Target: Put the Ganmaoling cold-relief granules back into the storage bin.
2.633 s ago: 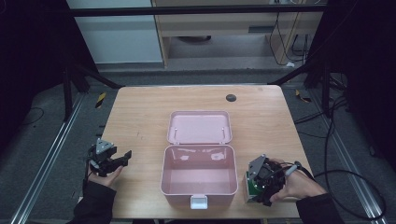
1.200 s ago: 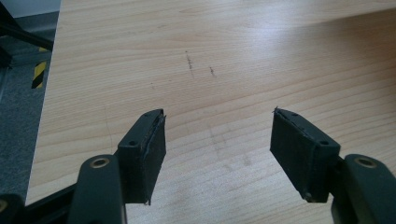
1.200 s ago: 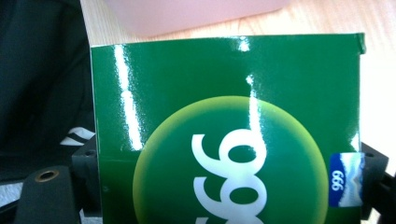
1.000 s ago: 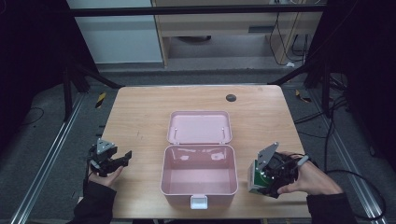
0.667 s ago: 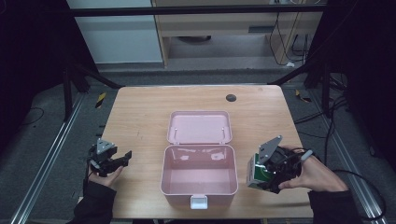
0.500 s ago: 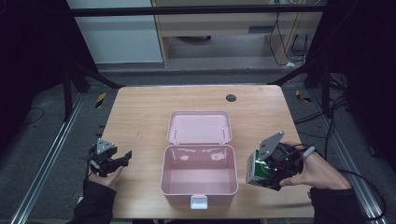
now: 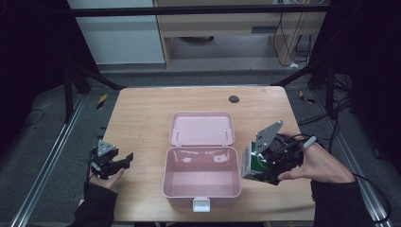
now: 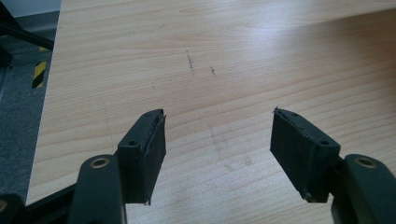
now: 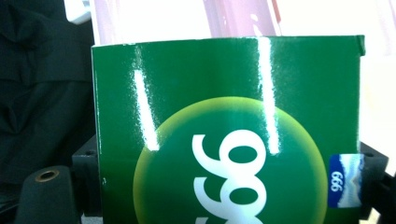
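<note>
A pink box (image 7: 203, 175) lies open in the middle of the wooden table (image 7: 142, 113), its lid (image 7: 202, 128) flat behind it. My right gripper (image 7: 257, 163) is shut on a green carton (image 7: 251, 164), raised just to the right of the box's right wall. In the right gripper view the green carton (image 9: 229, 140) with white "999" print sits between the black jaws, with the pink box behind it. At the table's left front my left gripper (image 7: 124, 160) rests open; in the left gripper view the left gripper (image 8: 217, 154) has only bare wood between its fingers.
A small dark round thing (image 7: 233, 99) lies near the table's far edge. Metal frame rails and dark struts flank the table on both sides, and cables run along the floor at the right. A cabinet stands beyond the far edge.
My right gripper has lifted the green carton off the table and carried it a little leftward toward the pink box. The left gripper has stayed put.
</note>
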Demonstrator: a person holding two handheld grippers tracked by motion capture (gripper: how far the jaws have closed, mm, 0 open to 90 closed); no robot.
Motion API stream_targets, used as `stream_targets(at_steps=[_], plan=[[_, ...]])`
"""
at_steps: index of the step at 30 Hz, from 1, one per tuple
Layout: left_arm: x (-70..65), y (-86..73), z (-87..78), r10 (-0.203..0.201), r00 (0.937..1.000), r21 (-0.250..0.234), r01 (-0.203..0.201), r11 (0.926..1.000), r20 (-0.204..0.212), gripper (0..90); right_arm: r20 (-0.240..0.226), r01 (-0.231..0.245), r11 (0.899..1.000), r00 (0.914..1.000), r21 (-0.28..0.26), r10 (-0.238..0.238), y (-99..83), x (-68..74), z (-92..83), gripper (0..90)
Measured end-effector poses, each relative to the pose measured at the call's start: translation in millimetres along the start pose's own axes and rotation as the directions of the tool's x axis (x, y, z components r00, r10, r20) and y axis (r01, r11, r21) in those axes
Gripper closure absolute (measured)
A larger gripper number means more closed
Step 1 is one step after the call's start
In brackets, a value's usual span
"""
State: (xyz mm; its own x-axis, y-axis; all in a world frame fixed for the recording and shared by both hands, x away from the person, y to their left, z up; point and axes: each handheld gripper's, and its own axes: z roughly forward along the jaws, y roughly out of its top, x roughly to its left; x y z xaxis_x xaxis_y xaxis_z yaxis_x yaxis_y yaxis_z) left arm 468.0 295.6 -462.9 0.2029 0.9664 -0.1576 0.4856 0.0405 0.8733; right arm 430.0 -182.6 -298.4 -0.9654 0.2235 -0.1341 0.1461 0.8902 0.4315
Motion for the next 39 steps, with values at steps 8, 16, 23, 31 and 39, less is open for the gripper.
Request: stream_targets(at_steps=[8,16,23,31,39], plan=[[-0.1,-0.2,0.3,0.001,1.0,0.001,-0.001,1.0,-0.001,34.9,-0.002,0.033,0.999,0.9995,0.01,-0.033,21.9,1.4,-2.6,15.8],[0.2,-0.6,1.0,0.002,1.0,0.005,-0.002,1.0,-0.001,34.9,-0.002,0.061,0.998,0.9981,-0.015,-0.061,42.4,0.4,4.8,15.9],[-0.1,-0.7,0.7,0.004,1.0,0.003,-0.004,1.0,-0.002,35.0,-0.02,0.087,0.996,0.996,-0.013,-0.087,61.7,2.0,13.9,15.8],[0.4,-0.9,1.2,0.001,1.0,0.004,-0.001,1.0,-0.002,35.1,-0.051,0.111,0.994,0.9925,-0.002,-0.111,76.9,3.7,28.8,15.8],[-0.2,-1.2,1.5,0.003,1.0,0.005,-0.003,1.0,-0.001,35.1,-0.077,0.128,0.992,0.989,0.01,-0.127,83.4,6.4,44.0,15.8]])
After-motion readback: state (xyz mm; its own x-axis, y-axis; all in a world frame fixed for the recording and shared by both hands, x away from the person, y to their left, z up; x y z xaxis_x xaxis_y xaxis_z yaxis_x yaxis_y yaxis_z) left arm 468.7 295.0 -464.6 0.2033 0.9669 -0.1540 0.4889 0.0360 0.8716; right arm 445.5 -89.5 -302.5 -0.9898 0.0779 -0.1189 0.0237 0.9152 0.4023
